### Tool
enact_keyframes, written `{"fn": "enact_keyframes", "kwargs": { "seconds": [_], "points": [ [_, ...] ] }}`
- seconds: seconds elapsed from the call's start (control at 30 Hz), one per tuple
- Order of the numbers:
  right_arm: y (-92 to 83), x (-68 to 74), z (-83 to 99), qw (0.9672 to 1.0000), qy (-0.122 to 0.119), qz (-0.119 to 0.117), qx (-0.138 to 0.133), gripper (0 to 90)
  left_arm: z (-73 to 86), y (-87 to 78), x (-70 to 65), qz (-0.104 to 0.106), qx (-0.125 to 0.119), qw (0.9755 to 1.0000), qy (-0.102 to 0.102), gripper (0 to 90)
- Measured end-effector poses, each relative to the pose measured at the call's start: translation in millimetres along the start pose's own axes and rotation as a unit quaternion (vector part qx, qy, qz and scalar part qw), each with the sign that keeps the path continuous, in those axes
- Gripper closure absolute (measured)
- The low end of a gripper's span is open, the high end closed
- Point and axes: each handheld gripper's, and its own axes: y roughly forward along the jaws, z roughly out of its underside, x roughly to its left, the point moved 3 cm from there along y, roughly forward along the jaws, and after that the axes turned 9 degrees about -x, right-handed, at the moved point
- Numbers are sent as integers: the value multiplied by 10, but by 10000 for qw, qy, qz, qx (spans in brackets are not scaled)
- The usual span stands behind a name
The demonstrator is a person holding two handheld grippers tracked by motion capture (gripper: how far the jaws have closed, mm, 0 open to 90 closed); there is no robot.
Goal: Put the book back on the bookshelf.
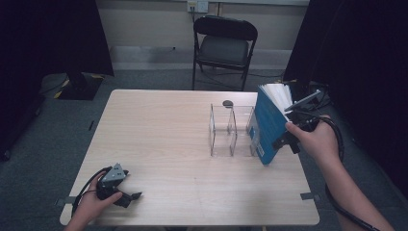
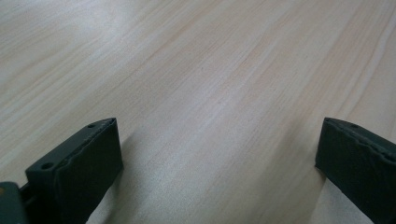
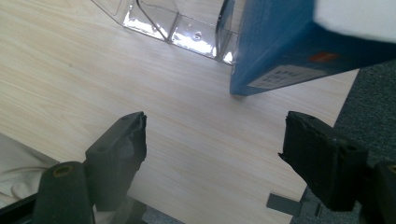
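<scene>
Lab/studio rm, black curtains, folding chair, bare test table, carpet

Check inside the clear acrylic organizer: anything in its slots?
The clear organizer's left slots look empty; wood shows through. The blue book leans at its right end and covers that side, so that slot can't be judged.

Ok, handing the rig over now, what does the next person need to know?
Left gripper: open, nothing between the jaws, low over the table at its near left corner.
Right gripper: open, just short of the blue book, not gripping it.
Blue book: on its lower edge, tilted, at the right end of the clear divider rack. Whether it sits in the end slot or only leans against it, I cannot tell.
Done: book brought to the rack.
Left, probably: seat it upright in a slot. The other slots look empty.
</scene>
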Motion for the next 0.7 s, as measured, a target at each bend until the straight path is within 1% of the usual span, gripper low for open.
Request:
{"fn": "enact_keyframes", "kwargs": {
  "seconds": [0.03,0.07,0.1,0.2,0.27,0.3,0.4,0.57,0.63,0.7],
  "points": [
    [11,11,4,10000,-38,-12,8,210,0,0,0,0,-1,10000,-1,0],
    [19,29,5,10000,-3,20,38,210,0,0,-1,-2,2,10000,-7,0],
    [32,36,7,10000,-62,-18,21,210,0,0,0,0,3,10000,-1,0],
    [56,68,9,9999,-99,-67,37,210,0,0,-1,0,-1,10000,-4,0],
    [69,98,6,9999,-63,-121,0,208,0,0,0,0,-1,10000,-1,0],
    [76,100,6,9998,-124,-155,3,207,0,0,0,0,-1,10000,1,0],
    [103,144,2,9997,-121,-208,-22,207,0,0,0,1,0,10000,-1,0],
    [150,210,-11,9993,-255,-286,-17,207,0,0,0,0,2,10000,-1,0],
    [163,222,-14,9993,-267,-274,0,210,0,0,0,0,1,10000,-1,0],
    [180,250,-17,9990,-303,-311,-51,210,0,-1,0,-1,7,10000,-3,0]
  ]
}}
